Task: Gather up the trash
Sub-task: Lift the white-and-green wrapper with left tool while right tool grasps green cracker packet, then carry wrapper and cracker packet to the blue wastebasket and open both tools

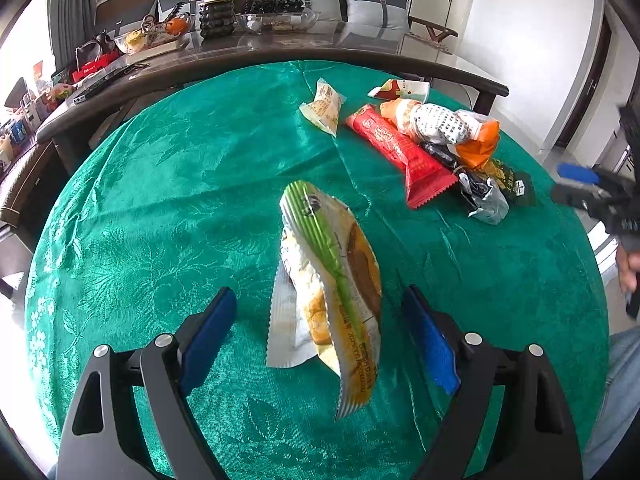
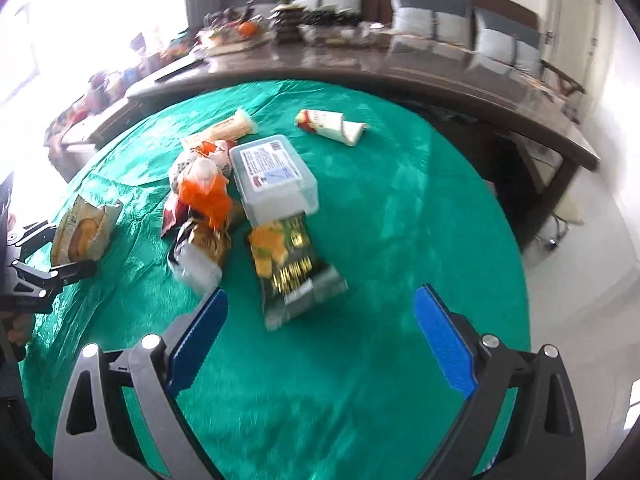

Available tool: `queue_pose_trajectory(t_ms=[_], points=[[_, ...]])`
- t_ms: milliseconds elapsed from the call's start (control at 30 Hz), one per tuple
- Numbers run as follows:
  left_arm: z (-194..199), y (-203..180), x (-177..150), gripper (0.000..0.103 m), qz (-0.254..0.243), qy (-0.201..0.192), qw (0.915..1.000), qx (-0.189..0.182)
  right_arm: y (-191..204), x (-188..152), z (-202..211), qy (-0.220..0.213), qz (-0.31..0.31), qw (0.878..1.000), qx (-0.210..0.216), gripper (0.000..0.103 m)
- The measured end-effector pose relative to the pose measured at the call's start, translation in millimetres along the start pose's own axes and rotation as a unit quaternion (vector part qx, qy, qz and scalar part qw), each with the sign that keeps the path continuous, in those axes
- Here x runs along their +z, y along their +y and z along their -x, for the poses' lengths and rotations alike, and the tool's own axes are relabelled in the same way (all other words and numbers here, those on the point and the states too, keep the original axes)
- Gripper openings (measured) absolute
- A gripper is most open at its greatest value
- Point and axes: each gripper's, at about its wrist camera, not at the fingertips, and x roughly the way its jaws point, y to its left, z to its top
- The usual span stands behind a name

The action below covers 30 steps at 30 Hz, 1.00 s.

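On the green tablecloth point(image 1: 160, 200) a green-and-yellow bread wrapper point(image 1: 340, 280) stands on edge between the blue pads of my left gripper point(image 1: 318, 292). Both pads sit well clear of it, so the gripper is open. A heap of trash lies further right: a red wrapper point(image 1: 400, 148), an orange bag point(image 1: 476, 140) and a pale yellow wrapper point(image 1: 326, 108). My right gripper point(image 2: 322, 292) is open and empty, just short of a dark green snack packet point(image 2: 292, 264). Behind the packet is a clear plastic box point(image 2: 276, 176). The right wrist view is blurred.
A long dark wooden table point(image 1: 280, 56) runs along the far edge of the cloth, carrying bowls, fruit and a potted plant point(image 1: 216, 4). Behind it is a sofa with grey cushions point(image 2: 432, 16). White floor point(image 2: 580, 280) lies off the right side.
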Motion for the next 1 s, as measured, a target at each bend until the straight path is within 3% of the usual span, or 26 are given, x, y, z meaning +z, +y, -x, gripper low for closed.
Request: queue_pose_trajectory(t_ms=[233, 333, 367, 433, 500, 567, 700, 1000], points=[[-8.1, 1.0, 3.9, 0.082, -0.005, 0.008, 0.9999, 0.003, 7.0, 32.5, -59.3, 0.08, 0.05, 0.995, 0.029, 0.079], [-9.6, 2.7, 5.4, 0.082, -0.007, 0.01, 0.9999, 0.003, 14.1, 32.3, -65.2, 0.095, 0.06, 0.993, 0.041, 0.06], [-9.5, 3.0, 5.5, 0.08, -0.008, 0.01, 0.9999, 0.003, 14.6, 32.6, -63.7, 0.096, 0.057, 0.993, 0.047, 0.04], [-8.9, 2.6, 5.8, 0.07, -0.011, 0.009, 0.9998, 0.013, 12.4, 32.7, -56.7, 0.095, 0.041, 0.994, 0.042, 0.039], [-6.2, 2.7, 6.2, 0.04, -0.01, 0.006, 0.9999, 0.006, 8.8, 29.4, -46.6, 0.086, 0.026, 0.995, 0.041, 0.038], [-2.5, 2.9, 7.3, 0.031, -0.005, 0.001, 1.0, -0.002, 4.3, 23.3, -30.9, 0.069, 0.006, 0.997, 0.045, 0.037], [8.0, -3.6, 6.5, 0.024, 0.002, -0.002, 0.9998, -0.018, -2.3, 7.0, 5.7, 0.038, -0.025, 0.997, 0.055, 0.037], [37.6, -63.3, 14.2, 0.023, -0.038, -0.022, 0.9974, -0.057, -18.4, -36.3, 59.1, 0.003, -0.066, 0.997, 0.044, 0.037]])
